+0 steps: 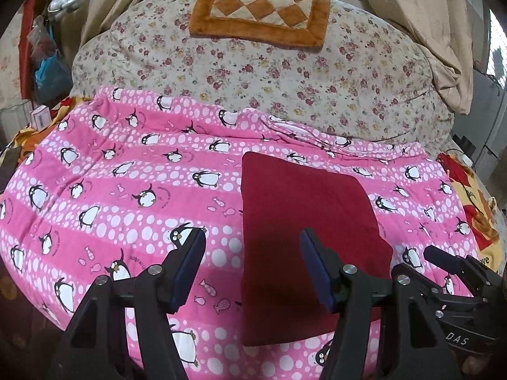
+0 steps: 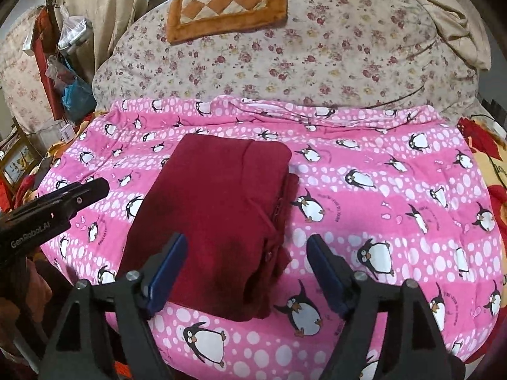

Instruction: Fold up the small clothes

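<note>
A dark red garment point(image 1: 301, 215) lies folded into a flat rectangle on the pink penguin blanket point(image 1: 111, 174). My left gripper point(image 1: 252, 232) hovers open above the garment's near left edge, its blue pads point(image 1: 190, 262) holding nothing. In the right wrist view the same garment point(image 2: 215, 202) shows layered folds along its right side. My right gripper point(image 2: 246, 239) is open over the garment's near right corner, and no cloth is between its pads point(image 2: 326, 269). Each gripper also shows in the other's view: the right one point(image 1: 459, 262) at the far right, the left one point(image 2: 79, 196) at the far left.
Behind the pink blanket point(image 2: 380, 190) lies a floral quilt point(image 1: 285, 72) with an orange checkered cushion point(image 1: 259, 9) on it. A yellow and red blanket point(image 1: 475, 205) covers the bed's right edge. Plastic bags point(image 1: 50, 72) and clutter hang at the left.
</note>
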The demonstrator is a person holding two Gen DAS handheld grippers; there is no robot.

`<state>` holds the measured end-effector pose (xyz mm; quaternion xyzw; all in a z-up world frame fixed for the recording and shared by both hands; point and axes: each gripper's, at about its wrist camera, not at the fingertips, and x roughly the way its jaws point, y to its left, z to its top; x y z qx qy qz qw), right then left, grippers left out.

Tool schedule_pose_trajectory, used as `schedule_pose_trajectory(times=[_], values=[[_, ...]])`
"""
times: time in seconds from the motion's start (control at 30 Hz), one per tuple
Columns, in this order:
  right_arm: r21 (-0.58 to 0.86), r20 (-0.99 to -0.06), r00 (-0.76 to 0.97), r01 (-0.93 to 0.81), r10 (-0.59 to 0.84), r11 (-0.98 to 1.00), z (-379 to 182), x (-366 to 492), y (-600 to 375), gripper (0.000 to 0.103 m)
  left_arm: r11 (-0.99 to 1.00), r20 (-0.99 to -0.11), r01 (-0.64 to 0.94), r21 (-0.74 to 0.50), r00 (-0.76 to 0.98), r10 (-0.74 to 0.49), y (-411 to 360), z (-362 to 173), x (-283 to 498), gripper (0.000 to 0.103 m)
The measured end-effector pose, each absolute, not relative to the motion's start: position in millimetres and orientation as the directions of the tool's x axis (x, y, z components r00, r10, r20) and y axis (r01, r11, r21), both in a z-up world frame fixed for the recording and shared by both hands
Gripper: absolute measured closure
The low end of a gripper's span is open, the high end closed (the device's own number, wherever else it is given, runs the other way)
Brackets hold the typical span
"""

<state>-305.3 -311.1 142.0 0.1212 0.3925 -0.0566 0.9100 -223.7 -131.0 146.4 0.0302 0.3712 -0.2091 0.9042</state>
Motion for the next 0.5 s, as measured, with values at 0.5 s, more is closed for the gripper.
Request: schedule_pose_trajectory(times=[0.5], values=[[0.133,-0.730,0.681,0.214,-0.051,0.968,139.8,-292.4,-312.4,0.019,0.910,-0.691,0.407,-0.079,0.636,-0.344,-137.7,141.0,-220.4,0.061]])
